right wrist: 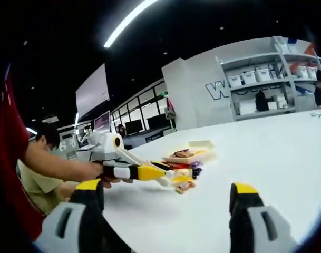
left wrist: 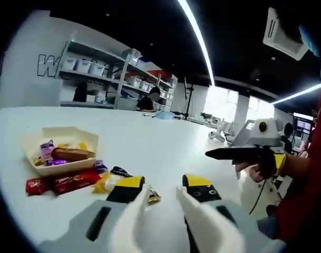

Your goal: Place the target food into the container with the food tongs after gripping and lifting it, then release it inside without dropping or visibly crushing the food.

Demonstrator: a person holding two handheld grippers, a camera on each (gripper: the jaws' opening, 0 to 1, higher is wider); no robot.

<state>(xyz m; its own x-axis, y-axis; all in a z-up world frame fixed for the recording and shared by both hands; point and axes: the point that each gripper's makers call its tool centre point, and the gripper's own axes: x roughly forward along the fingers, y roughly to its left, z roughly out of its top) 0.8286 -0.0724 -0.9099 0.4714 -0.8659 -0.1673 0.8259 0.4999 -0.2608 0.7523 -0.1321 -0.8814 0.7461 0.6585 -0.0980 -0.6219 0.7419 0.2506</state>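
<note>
White bench (left wrist: pixel 149 142) carries a cream container (left wrist: pixel 59 145) toward its far left side, a sausage (left wrist: pixel 70 154) and purple-wrapped sweets already lying inside. Loose wrapped snacks (left wrist: pixel 70 182) are scattered just beside its near rim. The left gripper (left wrist: pixel 163 197) is held spread and empty above the nearest wrappers. The right gripper (right wrist: pixel 165 200) is likewise spread with nothing between its jaws, well apart from the food. Which snack is the target cannot be told. A slippery wrapper could be squeezed out of the jaws.

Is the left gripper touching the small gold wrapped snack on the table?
Cannot tell. In the left gripper view, the gold snack sits right beside one jaw of the left gripper, with no clear gap or contact.
</note>
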